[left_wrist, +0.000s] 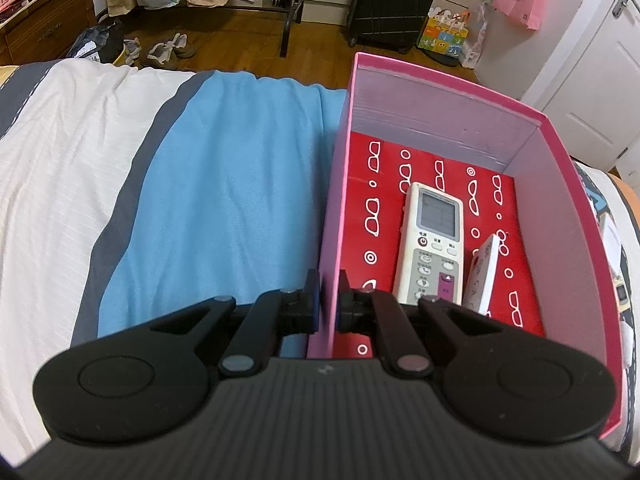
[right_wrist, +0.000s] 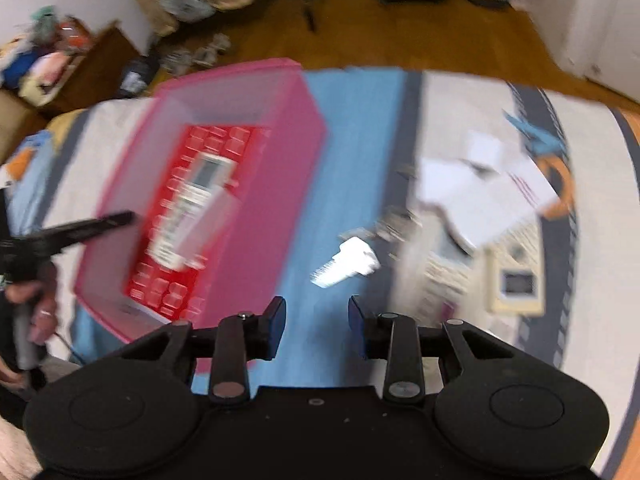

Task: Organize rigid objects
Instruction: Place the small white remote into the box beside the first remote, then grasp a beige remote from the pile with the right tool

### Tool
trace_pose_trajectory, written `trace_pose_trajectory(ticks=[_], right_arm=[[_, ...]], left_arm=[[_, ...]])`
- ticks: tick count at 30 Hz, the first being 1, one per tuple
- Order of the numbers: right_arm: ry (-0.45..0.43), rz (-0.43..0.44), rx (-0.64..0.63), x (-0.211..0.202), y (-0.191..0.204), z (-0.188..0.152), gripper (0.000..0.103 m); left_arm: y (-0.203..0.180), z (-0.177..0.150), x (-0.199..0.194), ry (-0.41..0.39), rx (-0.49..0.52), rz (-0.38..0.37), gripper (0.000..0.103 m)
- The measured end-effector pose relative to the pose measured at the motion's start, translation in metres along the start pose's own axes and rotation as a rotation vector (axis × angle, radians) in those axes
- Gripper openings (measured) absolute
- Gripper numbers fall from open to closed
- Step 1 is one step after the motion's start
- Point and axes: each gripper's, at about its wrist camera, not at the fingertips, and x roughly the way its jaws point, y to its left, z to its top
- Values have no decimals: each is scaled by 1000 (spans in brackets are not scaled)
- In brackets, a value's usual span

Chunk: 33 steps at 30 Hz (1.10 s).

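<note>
Two remotes lie in the pink box (left_wrist: pixel 560 184): the big white remote (left_wrist: pixel 432 240) flat on its red floor just ahead and right of your left claw (left_wrist: pixel 329 300), the slim white one (left_wrist: pixel 486 276) propped on edge beside it. Your left claw is clenched on the box's near side wall, one pad on either face. Your right claw (right_wrist: pixel 317 326) hangs released and empty over the blue blanket (right_wrist: pixel 352 128), the box off to its left and a blurred white object (right_wrist: pixel 346 266) just ahead of its fingertips.

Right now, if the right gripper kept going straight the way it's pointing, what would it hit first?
Probably the blue cloth on the bed: the right gripper is open with nothing between its fingers. A blurred white object lies just beyond; depth is unclear.
</note>
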Motion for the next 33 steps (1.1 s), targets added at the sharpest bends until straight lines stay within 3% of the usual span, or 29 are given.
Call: trace_pose_trajectory(ticks=[5,10,12,14,17,19,22,30,33], right_arm=[[34,-92,69,32,-31,-11,43],[67,-221,83,62,-39,-6,46],[63,-215,88,70,-41,-1,64],[57,-196,146,80,-46,4,71],[49,-237,128,96,-45,6,73],[18,-267,116,93,-42,5,61],[8,-231,125,83,-42,-1,60],[-4,12,275,47,-43,-21,59],[-61,25,253,30,-37,-22,58]], left_arm=[[-1,0,-1,0,2,7,6],[-1,1,-1,2,5,8,6],[-2,0,0,6,4,7,6],[-2,1,0,6,6,7,6],[-2,2,1,7,7,8,6],[-2,2,1,7,6,7,6],[-2,2,2,9,3,6,6],[-1,3,3,8,0,4,6],[-1,3,3,8,0,4,6]])
